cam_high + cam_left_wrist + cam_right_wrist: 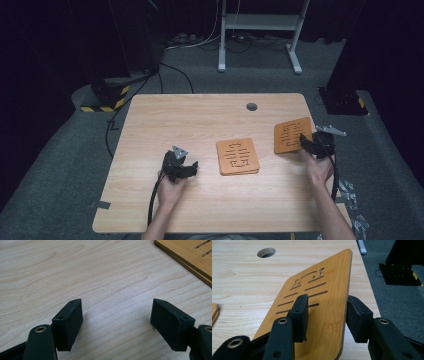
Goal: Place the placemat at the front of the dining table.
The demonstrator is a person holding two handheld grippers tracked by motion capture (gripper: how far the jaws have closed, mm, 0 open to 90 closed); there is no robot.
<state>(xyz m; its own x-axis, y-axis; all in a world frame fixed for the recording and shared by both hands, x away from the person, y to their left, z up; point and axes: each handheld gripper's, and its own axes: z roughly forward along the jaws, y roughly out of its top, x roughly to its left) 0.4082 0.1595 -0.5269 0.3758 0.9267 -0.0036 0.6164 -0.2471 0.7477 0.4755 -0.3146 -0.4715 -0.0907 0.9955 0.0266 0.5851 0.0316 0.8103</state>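
Dark grey carpet surrounds the pale wooden table (200, 120), with a white frame's legs (295, 50) at the far side; beyond that, blackness swallows detail. Much of my right gripper (327, 315) is cut off at the bottom of its own view, and whether both pads actually press the tilted bamboo coaster (322, 297) near the table's right edge I cannot tell, though it sits between my fingers. My left gripper (116, 322) hangs open over bare wood, beside the stacked coasters (238, 156) at the middle, whose edge is clipped
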